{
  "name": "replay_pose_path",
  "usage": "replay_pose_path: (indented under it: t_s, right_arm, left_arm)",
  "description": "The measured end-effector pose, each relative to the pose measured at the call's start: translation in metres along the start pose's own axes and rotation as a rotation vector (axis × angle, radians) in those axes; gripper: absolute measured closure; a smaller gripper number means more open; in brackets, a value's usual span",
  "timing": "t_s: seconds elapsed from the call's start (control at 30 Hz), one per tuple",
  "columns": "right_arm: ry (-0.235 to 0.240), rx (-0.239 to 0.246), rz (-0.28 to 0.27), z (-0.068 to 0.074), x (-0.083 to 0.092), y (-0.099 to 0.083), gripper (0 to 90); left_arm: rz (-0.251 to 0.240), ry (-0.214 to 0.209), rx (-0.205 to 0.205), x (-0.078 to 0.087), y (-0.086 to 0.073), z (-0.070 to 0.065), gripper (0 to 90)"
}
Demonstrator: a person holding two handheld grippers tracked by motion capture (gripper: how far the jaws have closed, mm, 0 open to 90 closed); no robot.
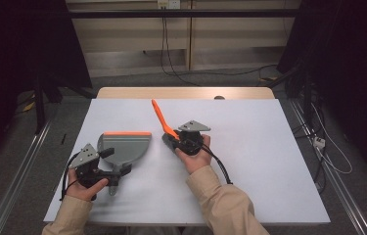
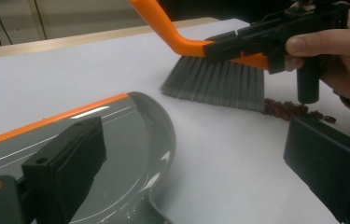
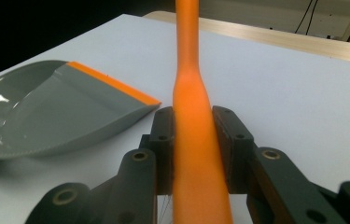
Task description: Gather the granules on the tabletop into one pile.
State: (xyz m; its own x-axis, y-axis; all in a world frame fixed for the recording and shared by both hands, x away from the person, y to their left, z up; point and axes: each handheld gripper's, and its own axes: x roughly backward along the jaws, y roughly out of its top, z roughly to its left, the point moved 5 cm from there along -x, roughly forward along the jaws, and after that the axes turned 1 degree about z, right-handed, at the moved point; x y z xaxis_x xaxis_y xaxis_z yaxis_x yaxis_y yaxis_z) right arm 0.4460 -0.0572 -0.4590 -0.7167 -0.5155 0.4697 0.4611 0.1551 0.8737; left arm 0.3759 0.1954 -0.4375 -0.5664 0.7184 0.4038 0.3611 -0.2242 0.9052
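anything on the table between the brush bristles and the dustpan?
Nothing: in the left gripper view, bare white table separates the dustpan from the brush. The brown crumbs lie on the brush's far side.

We see the dustpan (image 1: pixel 125 145) lying on the desk (image 1: pixel 249 147) at the left — the brush (image 1: pixel 164 122) stands right of it. A small heap of crumbs (image 2: pixel 296 111) lies on the desk just behind the bristles.

White-topped table (image 1: pixel 269 161), wooden edge showing along its far side. Beyond it a pale panelled wall (image 1: pixel 137 34) with a power socket (image 1: pixel 168 4) at the top; black cables (image 1: pixel 171 58) hang from it onto the grey floor (image 1: pixel 122 81). Dark curtains (image 1: pixel 19 44) flank the table. Metal rails (image 1: pixel 17 171) run along both its sides.
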Motion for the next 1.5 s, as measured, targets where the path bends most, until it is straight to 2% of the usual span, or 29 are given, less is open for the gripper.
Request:
replay_pose_path:
  t_s: [0.17, 0.27, 0.37, 0.47, 0.6, 0.73, 0.77, 0.9, 1.07, 1.17, 1.33, 1.5]
  right_arm:
    - [0.002, -0.014, -0.001, -0.005, 0.011, -0.003, 71.3]
    - [0.009, -0.026, -0.032, -0.007, 0.014, 0.003, 71.3]
    - [0.021, -0.054, -0.054, -0.010, 0.013, 0.010, 71.3]
    - [0.004, -0.041, -0.064, -0.018, 0.009, 0.015, 71.3]
    - [-0.025, -0.022, -0.060, -0.031, 0.001, 0.019, 71.3]
    - [-0.033, -0.024, -0.015, -0.038, -0.005, 0.008, 71.3]
    - [-0.030, -0.023, -0.020, -0.037, -0.004, 0.005, 71.3]
    - [-0.009, -0.005, 0.006, -0.032, 0.006, 0.002, 71.3]
    - [0.007, -0.006, -0.001, -0.029, 0.018, -0.004, 71.3]
    - [0.010, -0.006, -0.005, -0.029, 0.023, -0.005, 71.2]
    - [0.012, -0.009, -0.045, -0.033, 0.037, 0.004, 71.2]
    - [0.010, -0.001, -0.048, -0.038, 0.052, 0.006, 71.3]
  left_arm:
    - [0.002, -0.002, -0.007, -0.002, 0.001, -0.001, 5.4]
    - [0.004, -0.005, -0.004, -0.002, 0.000, -0.002, 5.4]
    - [0.007, -0.003, -0.004, -0.002, 0.000, -0.001, 5.4]
    - [0.001, -0.002, 0.002, -0.001, 0.000, 0.000, 5.4]
    - [0.001, 0.000, 0.007, 0.000, -0.001, 0.002, 5.4]
    - [0.001, 0.001, 0.011, 0.001, -0.001, 0.003, 5.4]
    - [0.002, 0.002, 0.009, 0.001, -0.001, 0.003, 5.4]
    - [0.008, 0.002, 0.009, 0.001, -0.002, 0.003, 5.4]
    - [0.017, -0.002, -0.003, 0.001, -0.002, 0.000, 5.4]
    - [0.016, -0.003, -0.003, 0.000, -0.001, -0.001, 5.4]
    - [0.030, -0.008, 0.001, -0.001, -0.003, -0.003, 5.4]
    - [0.036, -0.011, 0.004, -0.001, -0.003, -0.004, 5.4]
